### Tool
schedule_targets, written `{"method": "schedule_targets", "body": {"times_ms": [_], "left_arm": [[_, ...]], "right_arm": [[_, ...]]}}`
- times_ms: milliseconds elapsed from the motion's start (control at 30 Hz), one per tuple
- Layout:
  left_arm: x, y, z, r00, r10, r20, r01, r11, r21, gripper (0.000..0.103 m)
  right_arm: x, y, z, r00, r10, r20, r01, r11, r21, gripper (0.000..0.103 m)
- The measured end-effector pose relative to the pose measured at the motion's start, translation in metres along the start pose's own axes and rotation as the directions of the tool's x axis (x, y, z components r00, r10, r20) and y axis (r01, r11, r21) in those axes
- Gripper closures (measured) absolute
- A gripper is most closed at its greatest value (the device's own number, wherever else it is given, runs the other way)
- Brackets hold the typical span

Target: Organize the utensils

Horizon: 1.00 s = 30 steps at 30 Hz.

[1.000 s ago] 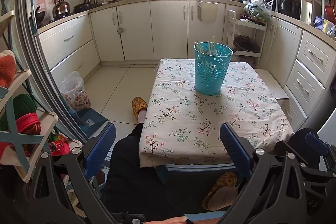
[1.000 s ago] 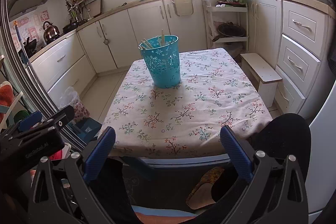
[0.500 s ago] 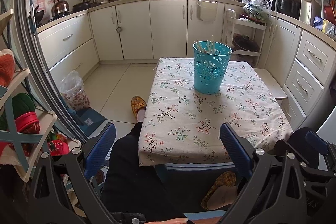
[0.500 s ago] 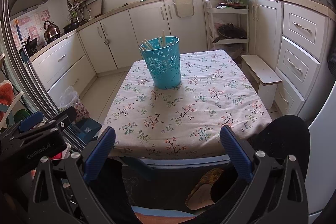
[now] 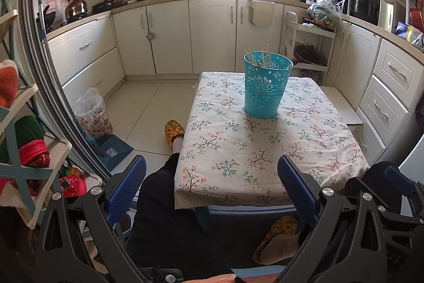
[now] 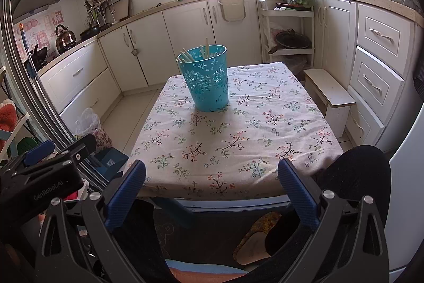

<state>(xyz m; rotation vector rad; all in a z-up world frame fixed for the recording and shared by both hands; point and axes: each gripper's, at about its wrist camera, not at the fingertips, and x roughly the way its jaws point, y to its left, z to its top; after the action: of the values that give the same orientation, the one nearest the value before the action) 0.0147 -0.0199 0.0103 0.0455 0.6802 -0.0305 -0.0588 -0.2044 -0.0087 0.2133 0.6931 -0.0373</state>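
Note:
A turquoise perforated holder (image 5: 266, 86) stands upright on the far half of the floral-clothed table (image 5: 265, 150). Several pale chopsticks (image 5: 261, 59) stick out of its top. It also shows in the right wrist view (image 6: 208, 78), with the chopsticks (image 6: 196, 52) leaning inside. My left gripper (image 5: 212, 177) is open and empty, held back off the table's near edge. My right gripper (image 6: 212, 179) is open and empty, also short of the near edge. The left gripper's body (image 6: 45, 171) shows at the left of the right wrist view.
The person's legs (image 5: 164, 203) and slippers (image 5: 173, 130) are under and beside the table. A small white stool (image 6: 330, 94) stands at the table's right. White cabinets (image 5: 212, 33) ring the room. A shelf rack (image 5: 23, 150) and plastic bag (image 5: 92, 112) are at left.
Both views have drawn back and tilted slightly; the holder sits a little lower and farther in the frames. Both grippers stay open and empty.

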Motion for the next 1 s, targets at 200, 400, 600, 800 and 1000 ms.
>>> {"method": "schedule_targets", "body": {"times_ms": [200, 400, 600, 800, 1000], "left_arm": [[0.0001, 0.0007, 0.0003, 1.000, -0.001, -0.001, 0.001, 1.000, 0.000, 0.008], [0.0001, 0.0003, -0.0004, 1.000, -0.001, -0.001, 0.001, 1.000, -0.002, 0.008], [0.0001, 0.0021, 0.0002, 1.000, -0.002, -0.001, 0.002, 1.000, -0.001, 0.008], [-0.0019, -0.0026, -0.0035, 1.000, 0.003, 0.004, -0.003, 1.000, -0.005, 0.008], [-0.0023, -0.0017, -0.0028, 1.000, 0.003, 0.004, -0.003, 1.000, -0.008, 0.008]], "right_arm": [[-0.0005, -0.0040, 0.0022, 1.000, 0.006, -0.002, -0.006, 1.000, -0.010, 0.007], [-0.0009, -0.0021, 0.0017, 1.000, 0.003, -0.001, -0.003, 1.000, -0.009, 0.007], [-0.0006, -0.0049, 0.0020, 1.000, 0.007, -0.003, -0.007, 1.000, -0.016, 0.007], [-0.0010, -0.0044, 0.0018, 1.000, 0.006, -0.004, -0.006, 1.000, -0.017, 0.007], [-0.0007, -0.0040, 0.0017, 1.000, 0.005, -0.004, -0.006, 1.000, -0.018, 0.007]]}}
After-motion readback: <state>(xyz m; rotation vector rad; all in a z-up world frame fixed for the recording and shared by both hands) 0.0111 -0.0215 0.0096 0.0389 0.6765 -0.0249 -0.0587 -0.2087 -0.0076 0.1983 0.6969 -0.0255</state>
